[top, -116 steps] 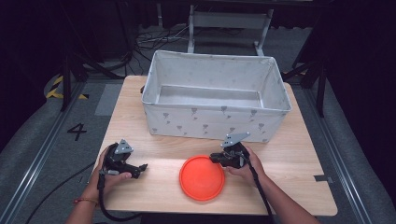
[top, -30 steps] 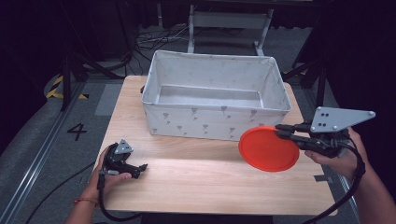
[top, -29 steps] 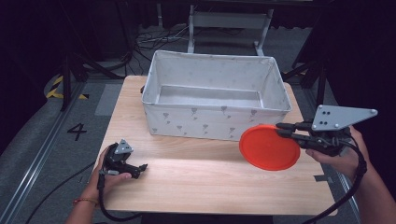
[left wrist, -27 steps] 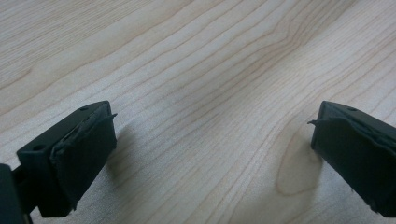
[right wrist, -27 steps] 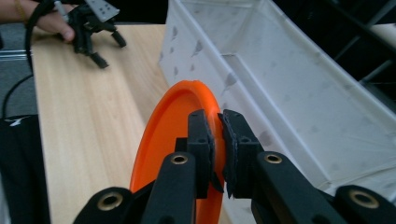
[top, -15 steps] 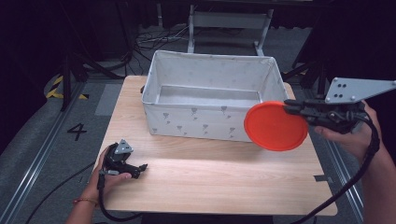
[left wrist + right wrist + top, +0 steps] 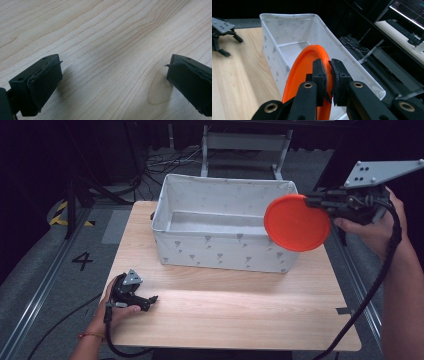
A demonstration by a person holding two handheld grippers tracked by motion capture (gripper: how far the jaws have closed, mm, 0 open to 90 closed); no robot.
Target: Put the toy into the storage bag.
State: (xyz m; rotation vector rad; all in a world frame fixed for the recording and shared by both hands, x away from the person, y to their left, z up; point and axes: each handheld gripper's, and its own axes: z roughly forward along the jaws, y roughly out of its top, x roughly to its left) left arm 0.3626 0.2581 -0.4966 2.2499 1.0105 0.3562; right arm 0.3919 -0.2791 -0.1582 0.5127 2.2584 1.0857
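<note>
One orange disc (image 7: 296, 223) is in the air beside the right end of the white fabric bin (image 7: 225, 251), pinched at its rim by the right tool (image 7: 312, 201).

The right tool has its two jaws closed tight on the edge of the disc, which stands nearly on its edge, a little above the bin's right wall and partly in front of it. The left tool (image 7: 150, 300) rests on the wooden table (image 7: 235, 310) at the near left, its jaws wide apart with nothing between them. To do this step well, I think the disc should go fully over the rim first, then be lowered flat inside the bin before the jaws let go, so that it does not strike the soft wall or roll out.
</note>
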